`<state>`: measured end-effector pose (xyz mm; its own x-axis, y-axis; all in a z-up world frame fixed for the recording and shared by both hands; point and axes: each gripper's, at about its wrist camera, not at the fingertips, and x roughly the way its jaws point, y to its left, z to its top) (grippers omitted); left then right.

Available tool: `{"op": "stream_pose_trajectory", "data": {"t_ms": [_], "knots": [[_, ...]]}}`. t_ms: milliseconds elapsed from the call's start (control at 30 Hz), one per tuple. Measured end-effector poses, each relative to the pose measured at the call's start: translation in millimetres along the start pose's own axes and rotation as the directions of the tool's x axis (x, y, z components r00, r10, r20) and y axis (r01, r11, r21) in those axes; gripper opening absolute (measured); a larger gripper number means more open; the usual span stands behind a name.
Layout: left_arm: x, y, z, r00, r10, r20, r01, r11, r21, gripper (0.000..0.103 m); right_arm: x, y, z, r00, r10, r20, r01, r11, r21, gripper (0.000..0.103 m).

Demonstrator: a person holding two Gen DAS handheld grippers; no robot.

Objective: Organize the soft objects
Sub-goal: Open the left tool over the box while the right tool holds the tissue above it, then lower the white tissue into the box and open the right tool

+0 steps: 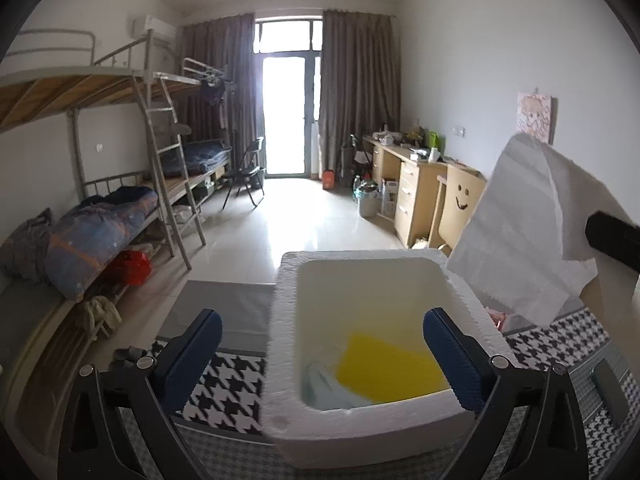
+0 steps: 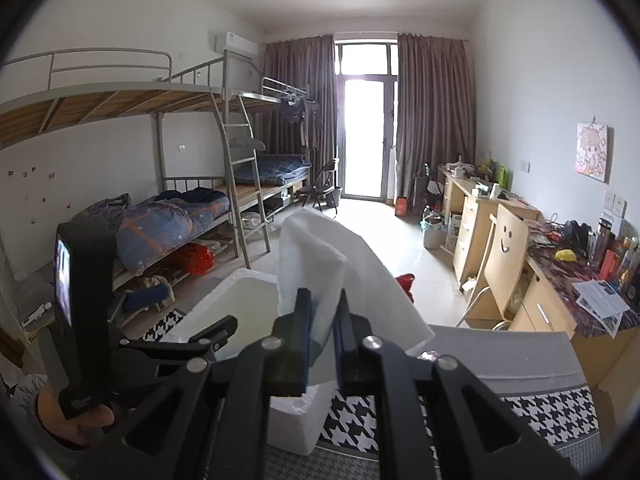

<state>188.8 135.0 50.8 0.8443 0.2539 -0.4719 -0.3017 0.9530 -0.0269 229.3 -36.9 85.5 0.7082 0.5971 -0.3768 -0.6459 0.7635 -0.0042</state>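
Note:
A white foam box (image 1: 280, 320) stands on a houndstooth-patterned cover. Inside it lie a yellow cloth (image 1: 384, 368) and a pale blue soft item (image 1: 324, 388). My left gripper (image 1: 320, 328) hangs over the box's near end, open, its blue pads wide apart with nothing between them. My right gripper (image 2: 323, 300) is shut on a white cloth (image 2: 320, 252), holding it up above the right side of the box (image 2: 256, 280). In the left wrist view the same white cloth (image 1: 528, 220) hangs at the right, pinched by a black finger (image 1: 612, 232).
The houndstooth cover (image 2: 552, 412) and a grey pad (image 1: 224, 300) lie under the box. Bunk beds (image 1: 120, 216) with bedding line the left wall. A wooden desk (image 2: 480, 216) and a smiley-face chair (image 2: 506, 252) stand on the right. The tiled floor (image 1: 280, 216) runs to the balcony door.

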Motion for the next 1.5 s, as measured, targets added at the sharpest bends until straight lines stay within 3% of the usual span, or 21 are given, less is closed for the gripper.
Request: {"op": "stream_pose_trajectory", "data": {"t_ms": [600, 1500], "knots": [[-18.6, 35.7, -10.0, 0.995, 0.085, 0.05, -0.084, 0.996, -0.028, 0.102, 16.0, 16.8, 4.0, 0.997, 0.07, -0.017, -0.07, 0.997, -0.032, 0.013], [-23.9, 57.0, -22.7, 0.992, 0.121, 0.045, -0.119, 0.992, -0.037, 0.102, 74.4, 31.5, -9.7, 0.975, 0.125, -0.184, -0.131, 0.991, -0.023, 0.013]]}}
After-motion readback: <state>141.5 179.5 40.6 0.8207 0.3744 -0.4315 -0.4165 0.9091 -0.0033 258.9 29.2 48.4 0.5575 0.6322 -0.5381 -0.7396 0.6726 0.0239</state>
